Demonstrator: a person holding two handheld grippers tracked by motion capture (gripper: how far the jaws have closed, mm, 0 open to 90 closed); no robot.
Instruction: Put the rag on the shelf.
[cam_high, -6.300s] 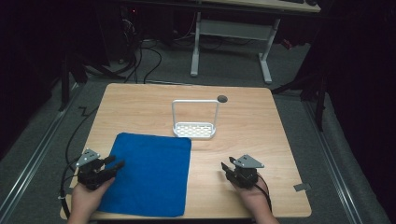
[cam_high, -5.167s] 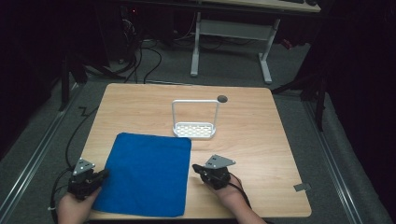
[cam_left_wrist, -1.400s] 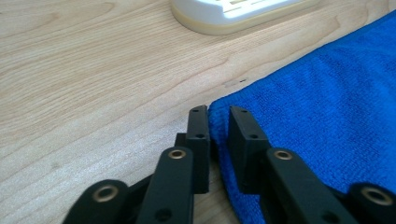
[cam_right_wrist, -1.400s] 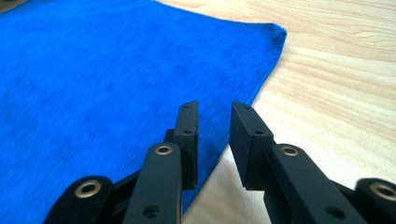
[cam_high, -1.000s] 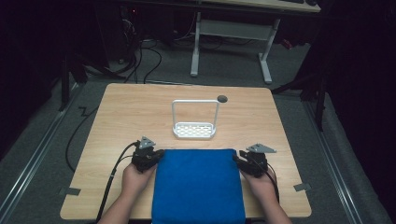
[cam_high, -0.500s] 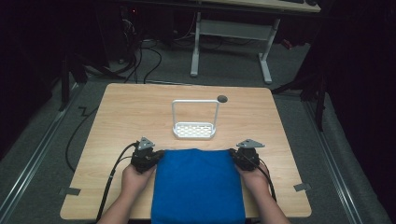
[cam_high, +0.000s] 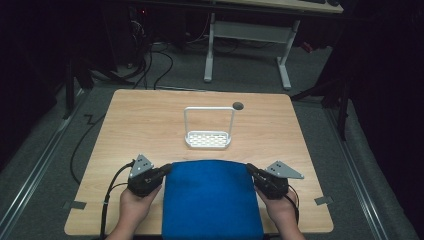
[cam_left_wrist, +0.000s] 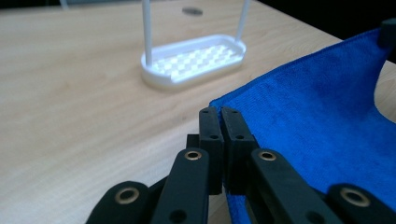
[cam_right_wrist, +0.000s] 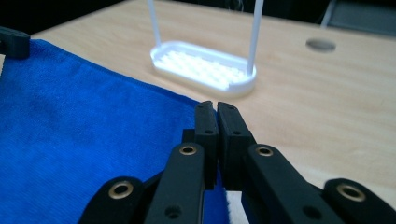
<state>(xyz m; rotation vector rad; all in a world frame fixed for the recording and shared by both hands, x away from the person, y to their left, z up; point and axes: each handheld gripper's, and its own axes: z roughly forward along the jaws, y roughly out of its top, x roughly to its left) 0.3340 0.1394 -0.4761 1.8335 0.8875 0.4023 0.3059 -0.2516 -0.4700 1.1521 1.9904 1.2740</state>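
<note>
Meanwhile, gripped: blue cloth (cam_high: 212, 200) by its far corners, left gripper (cam_high: 165, 169) and right gripper (cam_high: 250, 169) both clamped on it, stretched above surface (cam_high: 150, 125) near white rack (cam_high: 208, 139).

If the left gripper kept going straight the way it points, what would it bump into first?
Probably the white rack. The left gripper, shut on a corner of the blue cloth, points across bare table toward it, though it may pass just beside the rack; depth is hard to judge.
</note>
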